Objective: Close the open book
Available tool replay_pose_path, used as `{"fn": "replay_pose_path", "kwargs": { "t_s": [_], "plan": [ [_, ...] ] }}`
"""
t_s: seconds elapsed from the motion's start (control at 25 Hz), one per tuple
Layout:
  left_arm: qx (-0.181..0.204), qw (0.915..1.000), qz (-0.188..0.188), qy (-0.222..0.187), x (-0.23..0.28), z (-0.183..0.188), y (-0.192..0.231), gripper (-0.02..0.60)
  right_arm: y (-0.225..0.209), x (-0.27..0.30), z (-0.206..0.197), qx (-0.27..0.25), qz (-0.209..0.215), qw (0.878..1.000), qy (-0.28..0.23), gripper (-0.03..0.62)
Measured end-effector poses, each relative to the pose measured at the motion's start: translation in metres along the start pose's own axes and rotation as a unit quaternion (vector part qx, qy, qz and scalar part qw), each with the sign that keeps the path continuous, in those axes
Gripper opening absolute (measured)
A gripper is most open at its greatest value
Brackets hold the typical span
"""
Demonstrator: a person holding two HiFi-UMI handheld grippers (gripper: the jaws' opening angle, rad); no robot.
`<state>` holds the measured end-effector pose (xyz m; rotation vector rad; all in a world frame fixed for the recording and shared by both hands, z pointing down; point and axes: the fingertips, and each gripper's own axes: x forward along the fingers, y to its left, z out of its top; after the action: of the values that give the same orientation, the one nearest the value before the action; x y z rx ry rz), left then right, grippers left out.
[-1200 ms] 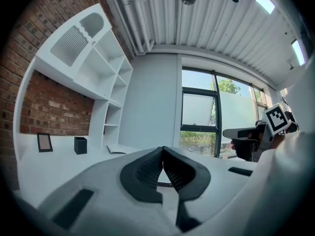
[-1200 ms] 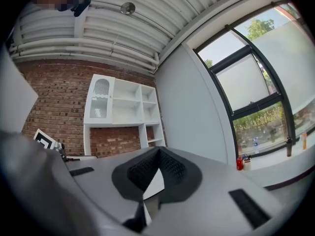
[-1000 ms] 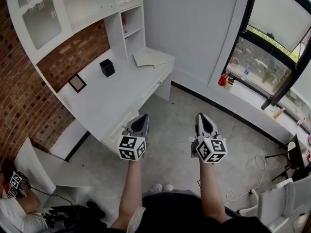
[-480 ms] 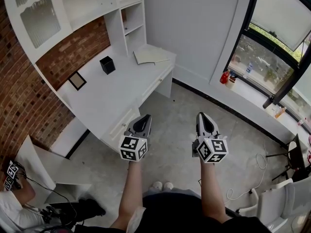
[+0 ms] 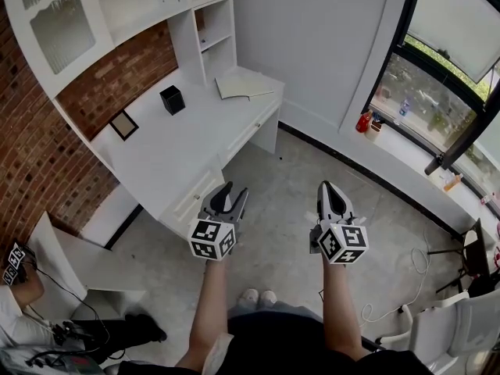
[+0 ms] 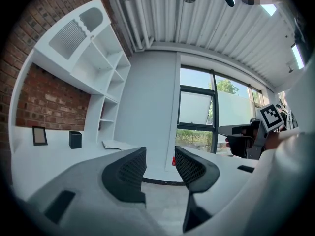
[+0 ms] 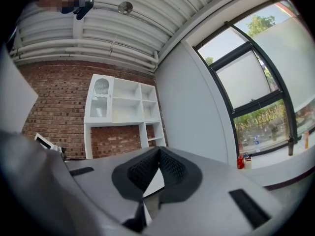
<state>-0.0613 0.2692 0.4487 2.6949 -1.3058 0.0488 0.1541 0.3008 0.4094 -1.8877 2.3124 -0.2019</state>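
Observation:
The open book (image 5: 244,87) lies flat on the far right end of the white desk (image 5: 164,155), pale pages up. It shows small in the left gripper view too, the book (image 6: 114,144) resting beyond the jaws. My left gripper (image 5: 231,194) hovers over the floor near the desk's front edge, well short of the book; its jaws are opening with nothing between them. My right gripper (image 5: 330,194) hangs beside it over the floor, shut and empty. In its own view the right gripper (image 7: 158,156) has its pads meeting at the tips.
A black pen cup (image 5: 172,99) and a small picture frame (image 5: 123,125) stand on the desk. White shelves (image 5: 207,22) rise behind it against a brick wall. A window sill (image 5: 406,143) with bottles runs on the right. A person sits low at the left (image 5: 16,287).
The left gripper's jaws have gone from shut to parted. Both hands stay nearly in place. The person at the lower left has shifted.

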Motion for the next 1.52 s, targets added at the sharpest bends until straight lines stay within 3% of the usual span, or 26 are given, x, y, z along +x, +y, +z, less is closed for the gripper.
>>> {"fn": "replay_pose_path", "kwargs": {
  "t_s": [0.16, 0.88, 1.28, 1.52],
  "plan": [
    [0.001, 0.9999, 0.015, 0.003, -0.001, -0.004, -0.003, 0.194, -0.008, -0.003, 0.001, 0.010, 0.002, 1.000, -0.003, -0.003],
    [-0.012, 0.9984, 0.054, -0.009, 0.005, -0.010, -0.004, 0.209, -0.041, 0.004, 0.014, 0.012, 0.011, 1.000, -0.015, -0.003],
    [0.026, 0.9983, 0.046, -0.025, 0.070, 0.015, 0.029, 0.209, -0.065, 0.059, 0.033, -0.003, 0.011, 0.999, -0.045, -0.002],
    [0.015, 0.9977, 0.044, -0.049, 0.135, 0.036, 0.079, 0.209, -0.097, 0.117, 0.034, -0.009, -0.007, 0.999, -0.050, -0.002]
  ]
}}
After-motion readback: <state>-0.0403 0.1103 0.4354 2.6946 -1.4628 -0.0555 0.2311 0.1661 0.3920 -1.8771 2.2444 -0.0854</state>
